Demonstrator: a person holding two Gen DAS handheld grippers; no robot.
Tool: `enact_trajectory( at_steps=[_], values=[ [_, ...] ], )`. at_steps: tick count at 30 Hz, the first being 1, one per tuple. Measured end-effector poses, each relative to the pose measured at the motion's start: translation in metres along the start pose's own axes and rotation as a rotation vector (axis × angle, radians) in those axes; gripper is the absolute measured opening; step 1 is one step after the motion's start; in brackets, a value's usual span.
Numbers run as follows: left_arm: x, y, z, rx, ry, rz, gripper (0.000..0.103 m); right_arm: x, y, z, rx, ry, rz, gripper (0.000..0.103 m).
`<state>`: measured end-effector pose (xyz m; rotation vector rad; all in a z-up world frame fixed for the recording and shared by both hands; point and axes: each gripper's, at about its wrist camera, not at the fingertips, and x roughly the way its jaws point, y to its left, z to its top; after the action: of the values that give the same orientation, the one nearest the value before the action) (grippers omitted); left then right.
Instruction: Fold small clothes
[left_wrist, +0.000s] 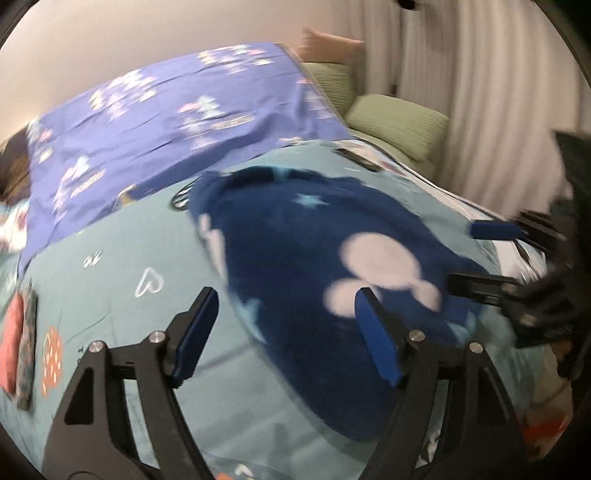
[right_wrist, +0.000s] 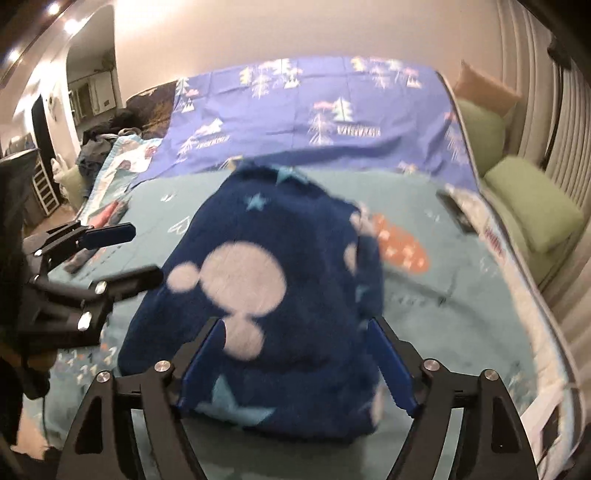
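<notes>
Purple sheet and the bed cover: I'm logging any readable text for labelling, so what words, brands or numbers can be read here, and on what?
Nothing can be read for certain.
Purple sheet: white lettering under the tree prints, too blurred to read.
Teal bed cover: small red lettering near its right edge, too blurred to read.
Navy fleece garment: only stars and white mouse-head shapes, no text.

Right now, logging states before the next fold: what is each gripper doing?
Left gripper: open, holding nothing.
Right gripper: open, holding nothing, above the navy fleece garment.

A small navy fleece garment lies bunched on the bed. It bears white mouse-head shapes and pale-blue stars.
</notes>
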<state>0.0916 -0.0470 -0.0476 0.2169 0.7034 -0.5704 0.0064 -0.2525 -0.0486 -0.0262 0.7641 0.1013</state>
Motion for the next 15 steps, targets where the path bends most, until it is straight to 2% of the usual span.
enact_trajectory(
  at_steps=[3,10,13,15],
  values=[
    [0.016,0.018,0.003,-0.068,0.027,0.006,0.076,0.007,-0.010,0.007,0.019,0.009,-0.013,0.083],
    [0.041,0.032,0.005,-0.115,0.058,-0.008,0.079,0.028,-0.027,0.010,0.052,0.042,-0.010,0.083],
    [0.048,0.037,0.010,-0.125,0.059,-0.027,0.082,0.042,-0.037,0.012,0.083,0.068,0.035,0.083],
    [0.052,0.042,0.012,-0.137,0.059,-0.046,0.085,0.055,-0.049,0.014,0.120,0.089,0.095,0.084]
  ],
)
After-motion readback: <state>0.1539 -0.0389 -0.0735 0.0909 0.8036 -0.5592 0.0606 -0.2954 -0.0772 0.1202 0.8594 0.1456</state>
